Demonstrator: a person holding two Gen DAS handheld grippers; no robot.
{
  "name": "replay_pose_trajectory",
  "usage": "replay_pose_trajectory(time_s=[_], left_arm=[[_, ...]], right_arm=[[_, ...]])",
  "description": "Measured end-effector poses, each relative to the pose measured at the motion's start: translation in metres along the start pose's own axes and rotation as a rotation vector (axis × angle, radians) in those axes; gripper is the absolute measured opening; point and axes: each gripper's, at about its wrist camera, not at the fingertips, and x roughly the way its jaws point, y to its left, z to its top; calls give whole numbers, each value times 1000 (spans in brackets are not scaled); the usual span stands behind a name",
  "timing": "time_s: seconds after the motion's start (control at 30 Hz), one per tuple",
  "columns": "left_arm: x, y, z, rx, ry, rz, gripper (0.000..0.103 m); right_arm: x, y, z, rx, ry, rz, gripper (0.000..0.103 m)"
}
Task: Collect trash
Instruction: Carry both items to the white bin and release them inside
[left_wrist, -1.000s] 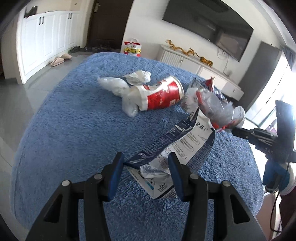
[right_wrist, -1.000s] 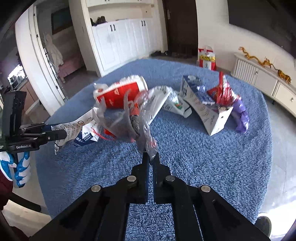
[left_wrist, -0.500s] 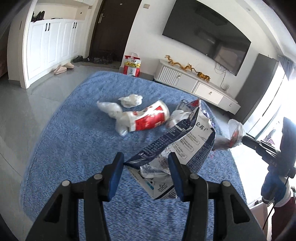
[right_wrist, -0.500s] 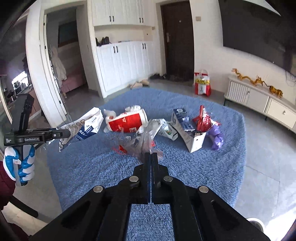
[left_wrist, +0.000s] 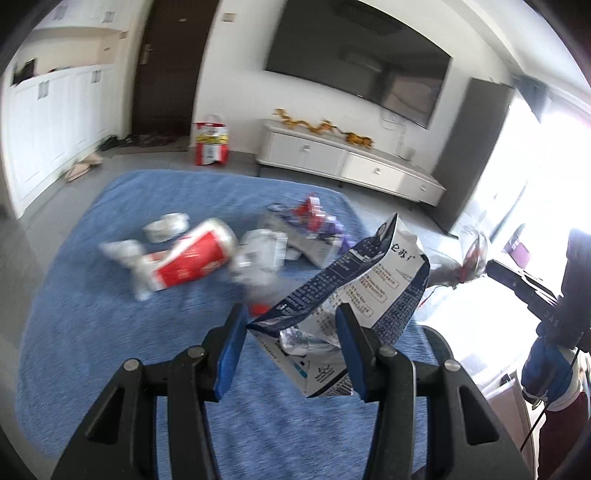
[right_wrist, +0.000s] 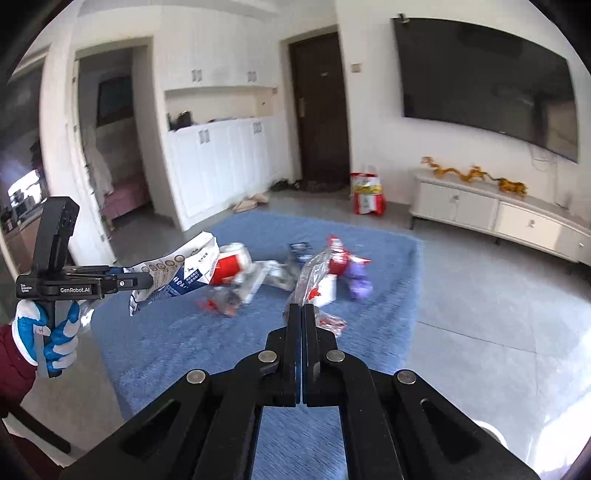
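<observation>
My left gripper (left_wrist: 291, 325) is shut on a crushed blue and white milk carton (left_wrist: 351, 299), held high above the blue rug (left_wrist: 92, 314); it also shows in the right wrist view (right_wrist: 177, 273). My right gripper (right_wrist: 302, 314) is shut on a clear plastic wrapper with red print (right_wrist: 314, 273), also lifted; it shows in the left wrist view (left_wrist: 458, 266). On the rug lie a red and white paper cup (left_wrist: 188, 258), crumpled white tissues (left_wrist: 166, 227), a torn carton (right_wrist: 325, 288) and a purple wrapper (right_wrist: 358, 277).
A white TV cabinet (right_wrist: 498, 218) stands along the far wall under a television (right_wrist: 487, 85). A red and yellow bag (right_wrist: 367, 192) stands by the dark door. White cupboards (right_wrist: 221, 162) line the left wall. Grey tile floor surrounds the rug.
Both grippers have risen and pulled back from the rug, each keeping its piece of trash. The rug and remaining litter look smaller and farther away.
</observation>
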Motion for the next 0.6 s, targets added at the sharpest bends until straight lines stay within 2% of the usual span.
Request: replay_pose_trajectory(time_s=[0.3, 0.5, 0.6], left_arm=[[73, -124, 7, 161, 100, -134, 47], [144, -213, -3, 270, 205, -188, 47], [179, -246, -13, 306, 252, -179, 47]], right_arm=[[-49, -95, -54, 155, 23, -177, 0], [-46, -154, -100, 280, 83, -256, 0], [-36, -182, -123, 355, 114, -272, 0]])
